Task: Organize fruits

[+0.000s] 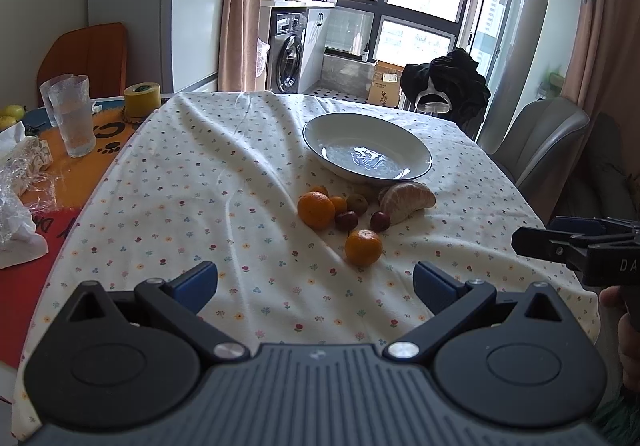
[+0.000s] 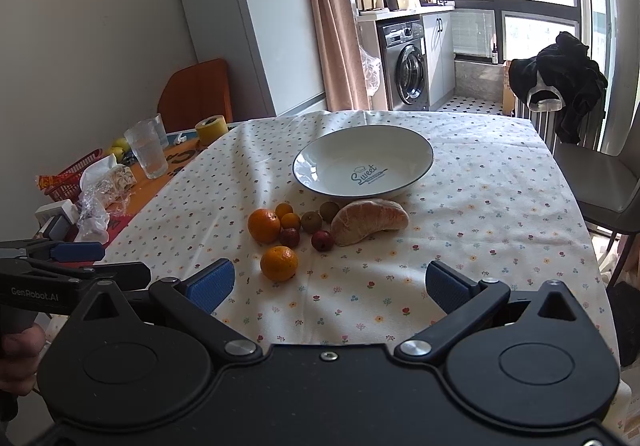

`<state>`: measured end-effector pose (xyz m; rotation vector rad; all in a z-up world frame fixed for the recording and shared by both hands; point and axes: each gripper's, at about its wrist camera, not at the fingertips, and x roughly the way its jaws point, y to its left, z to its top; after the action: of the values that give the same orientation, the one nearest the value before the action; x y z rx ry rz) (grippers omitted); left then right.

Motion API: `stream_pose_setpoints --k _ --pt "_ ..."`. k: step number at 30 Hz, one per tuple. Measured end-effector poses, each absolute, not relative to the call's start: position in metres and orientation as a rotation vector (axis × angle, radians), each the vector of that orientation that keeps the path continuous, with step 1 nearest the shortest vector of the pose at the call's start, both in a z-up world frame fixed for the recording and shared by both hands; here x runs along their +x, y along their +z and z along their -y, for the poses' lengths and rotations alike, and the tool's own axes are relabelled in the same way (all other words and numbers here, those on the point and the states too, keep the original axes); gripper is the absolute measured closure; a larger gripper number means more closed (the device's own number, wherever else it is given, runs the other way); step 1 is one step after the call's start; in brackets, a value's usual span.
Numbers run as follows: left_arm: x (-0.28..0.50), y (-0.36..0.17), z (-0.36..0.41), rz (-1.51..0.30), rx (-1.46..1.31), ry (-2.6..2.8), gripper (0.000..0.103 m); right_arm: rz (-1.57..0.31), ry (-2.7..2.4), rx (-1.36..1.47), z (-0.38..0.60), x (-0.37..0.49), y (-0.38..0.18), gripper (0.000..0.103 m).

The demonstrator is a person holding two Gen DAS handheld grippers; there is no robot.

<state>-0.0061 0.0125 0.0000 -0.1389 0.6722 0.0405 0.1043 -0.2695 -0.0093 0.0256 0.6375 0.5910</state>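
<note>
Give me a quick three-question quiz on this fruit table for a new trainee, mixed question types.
1. True or false: the white bowl already holds fruit.
2. Multiple choice: the fruit nearest both claws is A) the peeled pomelo piece, B) the nearest orange, C) a red date.
3. Fill in: the left claw and right claw are both ____.

Key: 1 false, the bowl is empty. 2 B. 3 open, holding nothing.

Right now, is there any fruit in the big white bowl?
No, the bowl holds only its printed word, and the fruits, like the nearest orange, lie on the tablecloth before it.
</note>
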Motion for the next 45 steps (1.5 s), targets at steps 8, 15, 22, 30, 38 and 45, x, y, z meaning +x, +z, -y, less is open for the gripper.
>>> stream_pose_setpoints --k 8,15,22,30,38,45 --pt "0.007 -0.005 -0.016 -0.67 -0.145 0.038 0.0 -0.607 0.58 0.013 0.269 0.115 -0.015 0.0" --pt "0.021 -0.013 -0.017 -0.656 -0.144 0.026 0.001 -0.616 0.593 0.031 0.269 0.128 -0.026 0.0" --pt "0.032 -0.027 -0.021 -0.65 -0.169 0.018 0.008 -0.622 0.613 0.026 0.263 0.14 -0.041 0.001" --pt "0.046 -0.043 -0.027 -0.676 -0.203 0.003 0.034 -0.686 0.645 0.04 0.251 0.155 -0.059 0.022" --pt "0.061 -0.054 -0.023 -0.676 -0.206 -0.054 0.039 -0.721 0.659 0.07 0.244 0.173 -0.074 0.039" --pt "0.08 -0.062 -0.014 -0.686 -0.226 -0.107 0.046 -0.745 0.67 0.059 0.238 0.185 -0.082 0.049"
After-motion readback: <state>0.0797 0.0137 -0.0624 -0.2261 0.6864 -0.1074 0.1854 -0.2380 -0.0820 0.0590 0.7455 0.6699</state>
